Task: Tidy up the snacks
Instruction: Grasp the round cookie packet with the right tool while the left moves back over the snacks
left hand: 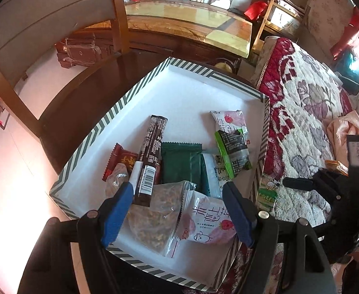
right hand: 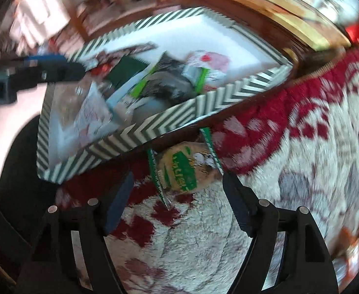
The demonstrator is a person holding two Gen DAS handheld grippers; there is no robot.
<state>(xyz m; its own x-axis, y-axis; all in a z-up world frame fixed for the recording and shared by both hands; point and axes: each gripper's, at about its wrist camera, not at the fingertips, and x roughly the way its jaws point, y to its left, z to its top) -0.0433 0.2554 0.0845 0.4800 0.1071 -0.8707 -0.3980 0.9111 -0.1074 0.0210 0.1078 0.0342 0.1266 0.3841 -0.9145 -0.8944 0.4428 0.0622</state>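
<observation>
right gripper (right hand: 177,183) agape over green snack packet (right hand: 179,169)

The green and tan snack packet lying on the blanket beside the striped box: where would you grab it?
Grip the snack packet across its puffy middle, coming down from above. It lies flat on the blanket, just outside the striped box, and the open right gripper already has one finger on each side of it.
</observation>
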